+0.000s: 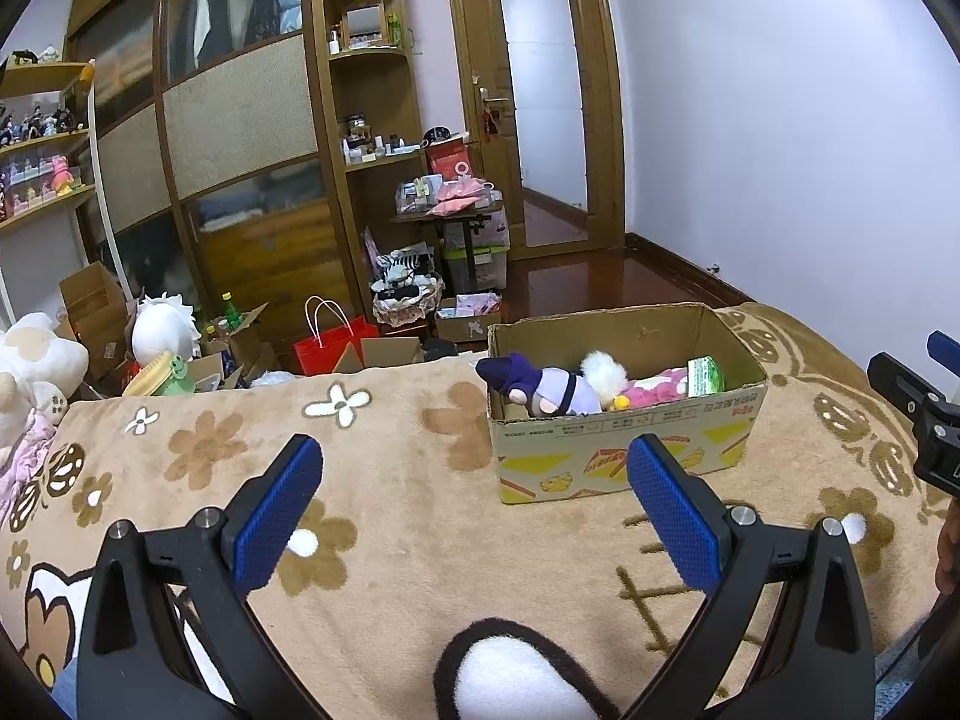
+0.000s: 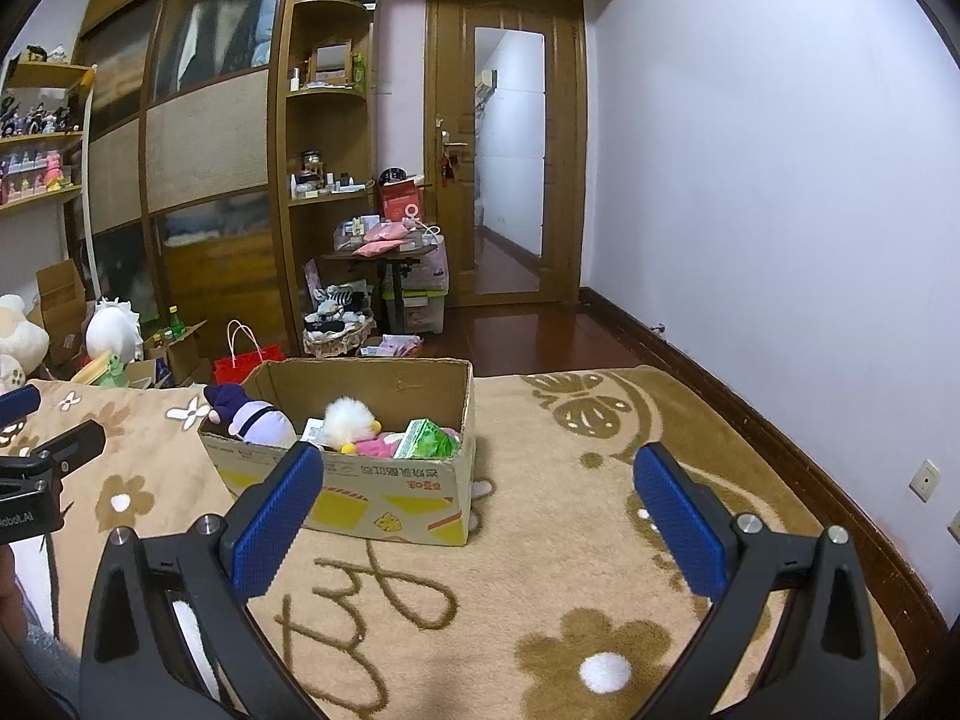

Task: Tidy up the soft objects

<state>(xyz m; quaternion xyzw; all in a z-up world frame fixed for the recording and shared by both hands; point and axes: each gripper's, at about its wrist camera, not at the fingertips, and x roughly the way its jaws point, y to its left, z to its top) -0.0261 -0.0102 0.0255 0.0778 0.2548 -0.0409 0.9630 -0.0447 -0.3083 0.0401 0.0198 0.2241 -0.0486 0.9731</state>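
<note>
Clearly ahead of both gaping grippers' jaws sits the toy-filled cardboard box (image 1: pixel 624 450).

Cardboard box (image 1: pixel 624 450): open top, partly filled with soft toys (image 1: pixel 558 390). Blanket (image 1: pixel 390 480) before and beside it unobstructed. Wall (image 2: pixel 780 210) bounds the right side.

**Colours on the bed**

The blanket (image 1: pixel 390 480) is tan with brown and white flowers. The cardboard box (image 1: pixel 624 450) is brown, printed in yellow and red. Inside lie a purple plush (image 1: pixel 552 390), a white fluffy toy (image 1: pixel 603 373), a pink plush (image 2: pixel 378 446) and a green packet (image 2: pixel 429 439). Both tools carry blue textured pads (image 1: pixel 276 516) on black frames.
</note>
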